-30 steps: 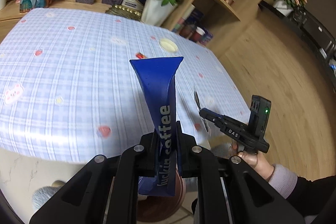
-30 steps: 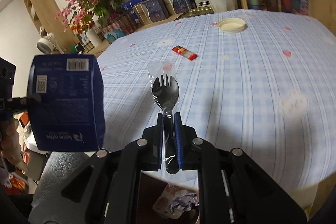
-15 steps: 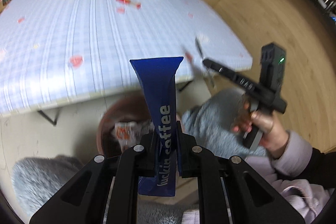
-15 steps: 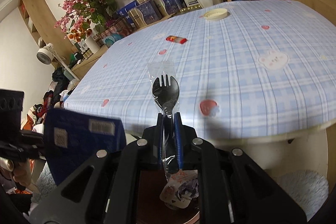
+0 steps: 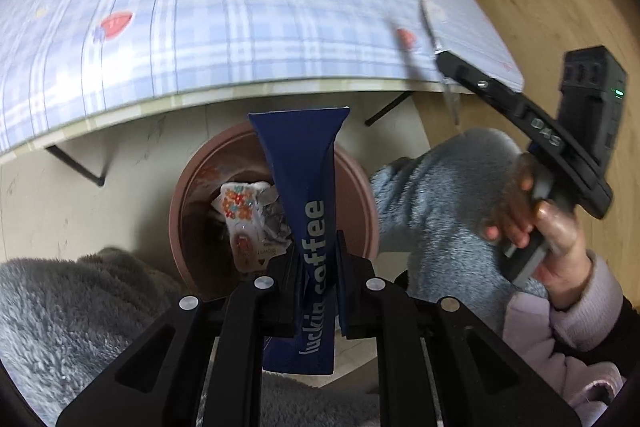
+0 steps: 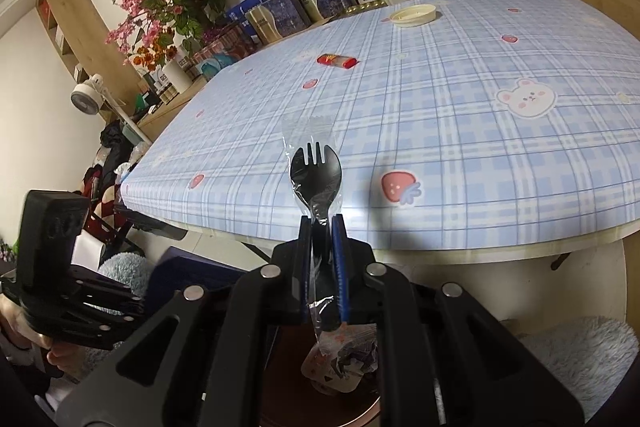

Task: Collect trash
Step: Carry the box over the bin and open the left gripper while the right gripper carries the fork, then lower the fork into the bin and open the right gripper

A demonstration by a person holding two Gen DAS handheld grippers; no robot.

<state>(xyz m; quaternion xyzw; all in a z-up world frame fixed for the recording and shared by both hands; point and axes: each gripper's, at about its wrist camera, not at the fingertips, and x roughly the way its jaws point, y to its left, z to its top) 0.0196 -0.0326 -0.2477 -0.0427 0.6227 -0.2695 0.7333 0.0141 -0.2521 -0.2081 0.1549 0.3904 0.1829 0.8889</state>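
Left gripper (image 5: 316, 263) is clamped on a blue coffee box (image 5: 306, 187), centre frame over the brown bin (image 5: 182, 211). Right gripper (image 6: 322, 259) pinches a wrapped black spork (image 6: 316, 173).

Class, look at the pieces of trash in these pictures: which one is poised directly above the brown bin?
The blue coffee box, clamped in the left claw, hangs over the brown bin; the yellow lid and red wrapper lie on the table.

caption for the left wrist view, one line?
Left gripper clamps a blue Luckin Coffee box above the brown trash bin below the table edge.
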